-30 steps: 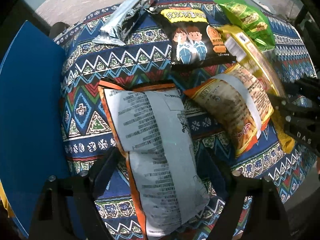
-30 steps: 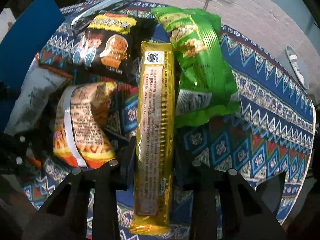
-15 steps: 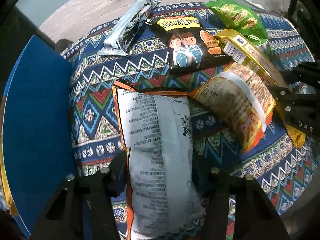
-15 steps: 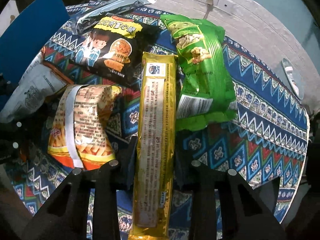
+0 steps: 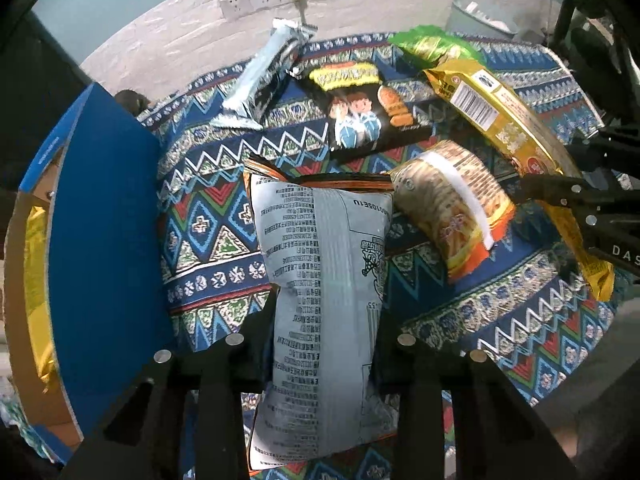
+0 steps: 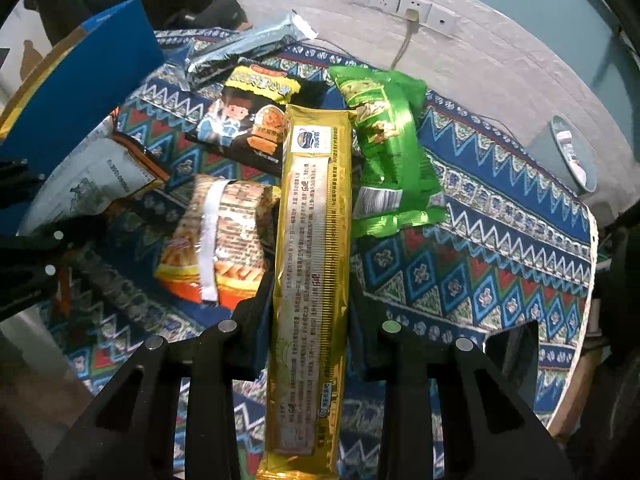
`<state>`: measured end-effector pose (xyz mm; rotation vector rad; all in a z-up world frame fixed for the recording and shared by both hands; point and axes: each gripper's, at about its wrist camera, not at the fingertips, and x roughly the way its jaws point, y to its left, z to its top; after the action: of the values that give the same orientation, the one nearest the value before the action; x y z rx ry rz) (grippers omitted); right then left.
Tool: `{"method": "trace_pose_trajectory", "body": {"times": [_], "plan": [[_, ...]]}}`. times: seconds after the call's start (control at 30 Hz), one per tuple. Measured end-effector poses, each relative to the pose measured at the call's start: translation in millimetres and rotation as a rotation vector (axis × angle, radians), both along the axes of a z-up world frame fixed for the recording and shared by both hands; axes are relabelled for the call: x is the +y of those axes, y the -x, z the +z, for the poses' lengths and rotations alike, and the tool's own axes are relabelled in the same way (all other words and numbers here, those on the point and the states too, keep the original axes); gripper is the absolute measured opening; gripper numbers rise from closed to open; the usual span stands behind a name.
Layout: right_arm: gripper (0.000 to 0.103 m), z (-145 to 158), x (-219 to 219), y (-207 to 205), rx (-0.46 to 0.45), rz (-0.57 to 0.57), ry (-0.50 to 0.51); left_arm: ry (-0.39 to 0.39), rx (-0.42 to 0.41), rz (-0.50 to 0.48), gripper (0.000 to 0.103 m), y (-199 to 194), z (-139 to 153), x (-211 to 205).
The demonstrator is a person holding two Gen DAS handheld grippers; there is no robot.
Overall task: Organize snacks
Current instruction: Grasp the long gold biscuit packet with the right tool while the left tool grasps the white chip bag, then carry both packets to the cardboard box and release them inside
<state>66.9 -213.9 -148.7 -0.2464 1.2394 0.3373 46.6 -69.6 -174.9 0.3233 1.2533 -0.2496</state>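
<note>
Two bags held: left gripper [image 5: 324, 320] fingers clamped on grey printed bag [image 5: 324, 280], right gripper [image 6: 310, 316] fingers clamped on long gold pack [image 6: 314, 240], both above patterned tabletop [image 6: 480, 264]. Black, green, silver & orange-striped snacks lie w/ blue box [image 5: 104, 240] at left.

"DAS" on the right claw [image 5: 560, 216], cut off at the frame edge.
</note>
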Motion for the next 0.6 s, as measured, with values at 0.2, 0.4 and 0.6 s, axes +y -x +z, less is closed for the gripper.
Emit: {"method": "trace_pose_trajectory", "body": {"times": [0.2, 0.4, 0.6], "plan": [[0.031, 20, -1, 7, -0.026, -0.001, -0.002, -0.010, -0.060, -0.030, 0.036, 21, 28, 6], [0.031, 41, -1, 12, -0.051, 0.001, -0.006, -0.021, -0.116, -0.046, 0.036, 16, 44, 16], [0.031, 63, 7, 12, -0.079, 0.010, -0.024, -0.037, -0.184, -0.059, 0.036, 24, 71, 22]]}}
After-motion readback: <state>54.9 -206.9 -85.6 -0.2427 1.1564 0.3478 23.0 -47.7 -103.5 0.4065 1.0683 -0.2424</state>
